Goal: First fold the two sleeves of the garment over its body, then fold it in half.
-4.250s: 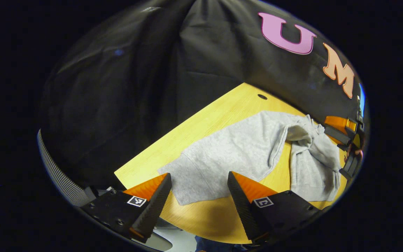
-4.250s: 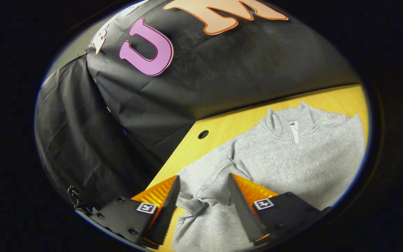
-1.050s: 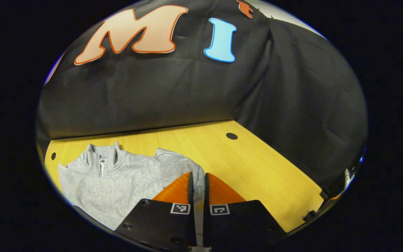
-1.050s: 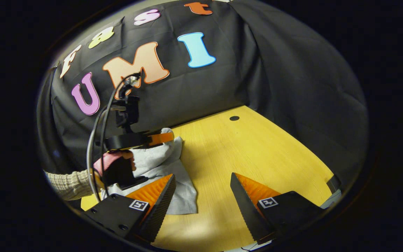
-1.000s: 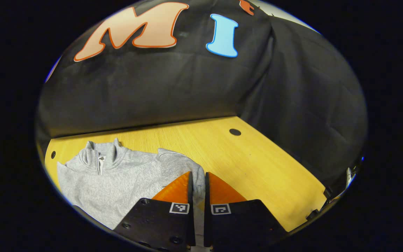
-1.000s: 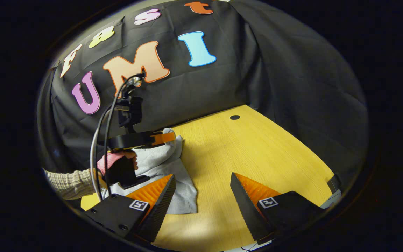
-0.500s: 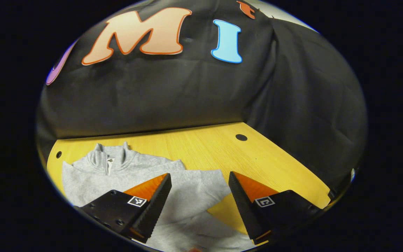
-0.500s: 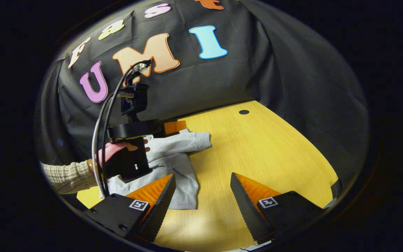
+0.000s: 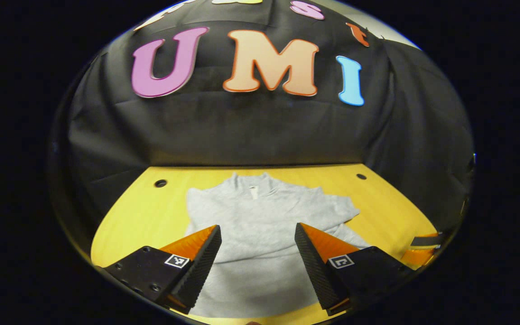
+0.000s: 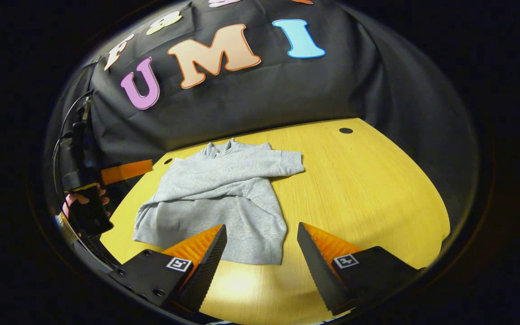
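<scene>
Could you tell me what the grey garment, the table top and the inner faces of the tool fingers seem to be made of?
The grey zip-neck garment looks like soft knit fleece or sweatshirt cotton: matt, heathered, with ribbed hem and cuffs. The yellow table top appears to be wood or wood-look laminate, with fine straight grain and a slight sheen. The right tool's fingers carry black ridged pads, probably rubber, on glossy orange plastic.

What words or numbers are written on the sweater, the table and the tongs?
No words or numbers can be read here.
Square markers on the left tongs and the right tongs: black-and-white patterns, not writing.
Tag at the collar of the sweater: too small to read.
Table: plain wood, no writing.
</scene>
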Tool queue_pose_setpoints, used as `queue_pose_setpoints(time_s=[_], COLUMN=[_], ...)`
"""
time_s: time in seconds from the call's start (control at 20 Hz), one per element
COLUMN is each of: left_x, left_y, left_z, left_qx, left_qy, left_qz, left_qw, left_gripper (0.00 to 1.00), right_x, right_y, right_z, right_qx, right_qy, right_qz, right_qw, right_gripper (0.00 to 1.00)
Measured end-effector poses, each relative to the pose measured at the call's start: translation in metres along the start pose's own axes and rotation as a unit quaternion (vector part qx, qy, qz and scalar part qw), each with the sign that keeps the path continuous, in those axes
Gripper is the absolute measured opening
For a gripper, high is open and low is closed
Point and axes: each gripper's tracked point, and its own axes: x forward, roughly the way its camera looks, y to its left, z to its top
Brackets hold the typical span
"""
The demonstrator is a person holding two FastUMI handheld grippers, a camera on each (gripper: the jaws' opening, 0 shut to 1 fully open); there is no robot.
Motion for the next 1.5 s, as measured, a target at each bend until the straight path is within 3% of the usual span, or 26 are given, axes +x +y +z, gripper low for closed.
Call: queue_pose_setpoints(time_s=[0.1, 0.3, 0.6, 0.65, 0.8, 1.0, 1.1, 1.15, 1.2, 1.25, 1.3, 1.35, 1.4, 1.5], left_x=[-0.023, -0.055, -0.069, -0.069, -0.065, -0.062, -0.058, -0.059, -0.058, -0.056, -0.052, -0.05, -0.048, -0.044], left_y=[0.026, 0.053, 0.063, 0.065, 0.068, 0.072, 0.074, 0.075, 0.074, 0.073, 0.07, 0.067, 0.064, 0.059], left_z=[-0.026, -0.085, -0.152, -0.16, -0.177, -0.187, -0.187, -0.188, -0.187, -0.186, -0.187, -0.185, -0.184, -0.182], left_qx=[-0.001, -0.048, -0.086, -0.086, -0.088, -0.09, -0.083, -0.081, -0.082, -0.079, -0.076, -0.076, -0.078, -0.073], left_qy=[0.015, 0.065, 0.123, 0.13, 0.147, 0.159, 0.159, 0.159, 0.158, 0.157, 0.155, 0.153, 0.152, 0.151], left_qz=[0.021, 0.048, 0.063, 0.064, 0.073, 0.087, 0.089, 0.092, 0.092, 0.09, 0.084, 0.079, 0.075, 0.064], left_qw=[1.0, 0.996, 0.987, 0.986, 0.983, 0.979, 0.98, 0.98, 0.98, 0.98, 0.981, 0.982, 0.982, 0.984], left_gripper=[0.96, 0.96, 0.96, 0.96, 0.96, 0.97, 0.96, 0.96, 0.96, 0.95, 0.89, 0.87, 0.7, 0.51], right_x=[0.008, 0.023, 0.042, 0.045, 0.052, 0.054, 0.056, 0.056, 0.056, 0.055, 0.058, 0.059, 0.057, 0.059], right_y=[0.007, 0.011, 0.007, 0.005, 0.007, 0.006, 0.007, 0.006, 0.005, 0.006, 0.008, 0.009, 0.009, 0.013], right_z=[-0.01, -0.027, -0.049, -0.051, -0.061, -0.073, -0.073, -0.073, -0.075, -0.075, -0.076, -0.076, -0.076, -0.077], right_qx=[0.004, 0.003, -0.024, -0.029, -0.046, -0.06, -0.065, -0.07, -0.079, -0.087, -0.086, -0.083, -0.081, -0.073], right_qy=[0.013, 0.034, 0.064, 0.068, 0.08, 0.097, 0.095, 0.092, 0.092, 0.091, 0.095, 0.097, 0.1, 0.107], right_qz=[0.001, -0.005, -0.018, -0.022, -0.026, -0.034, -0.036, -0.038, -0.041, -0.04, -0.038, -0.036, -0.033, -0.023], right_qw=[1.0, 0.999, 0.997, 0.997, 0.995, 0.993, 0.993, 0.993, 0.992, 0.991, 0.991, 0.991, 0.991, 0.991], right_gripper=[0.98, 0.98, 0.98, 0.94, 0.98, 0.94, 0.99, 0.92, 0.97, 0.87, 0.93, 0.84, 0.8, 0.62])
